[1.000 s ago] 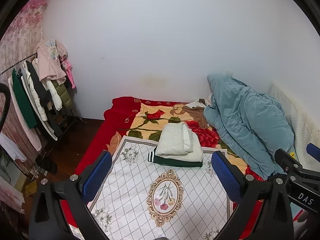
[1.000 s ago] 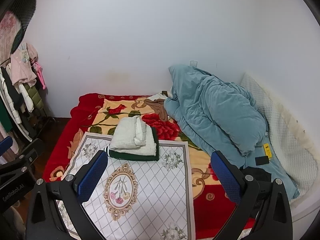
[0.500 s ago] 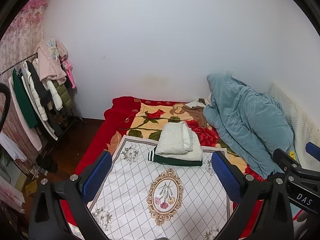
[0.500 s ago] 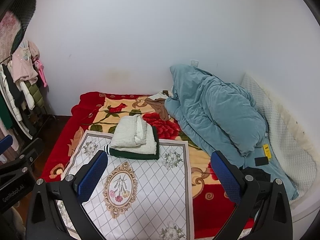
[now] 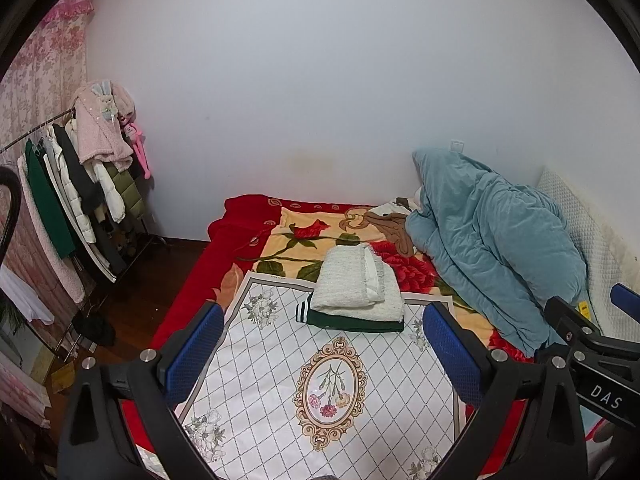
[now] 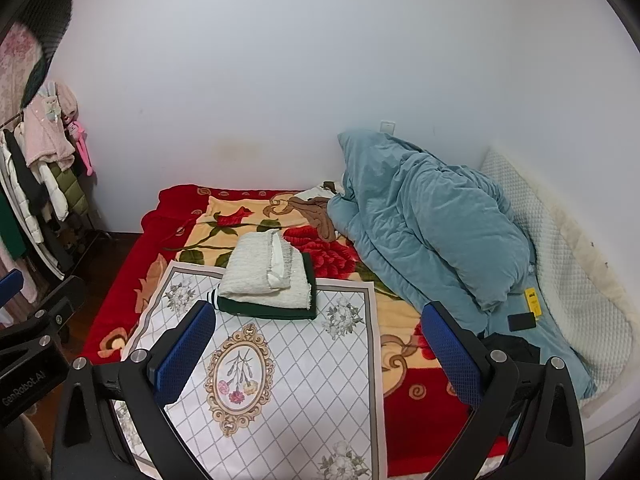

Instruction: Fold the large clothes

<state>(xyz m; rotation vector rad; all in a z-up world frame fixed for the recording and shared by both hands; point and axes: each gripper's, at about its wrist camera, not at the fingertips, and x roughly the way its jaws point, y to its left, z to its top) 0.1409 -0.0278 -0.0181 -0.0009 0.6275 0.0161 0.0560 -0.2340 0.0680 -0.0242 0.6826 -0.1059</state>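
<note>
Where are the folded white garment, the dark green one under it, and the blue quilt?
folded white garment (image 5: pixel 352 280), left wrist view, top face.
dark green garment (image 6: pixel 268 309), right wrist view, front edge.
blue quilt (image 6: pixel 432 232), right wrist view, middle of the heap.

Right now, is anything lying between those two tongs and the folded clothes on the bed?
Nothing visible. Only the bare patterned cloth lies between the open left tongs, right tongs and the folded clothes.
</note>
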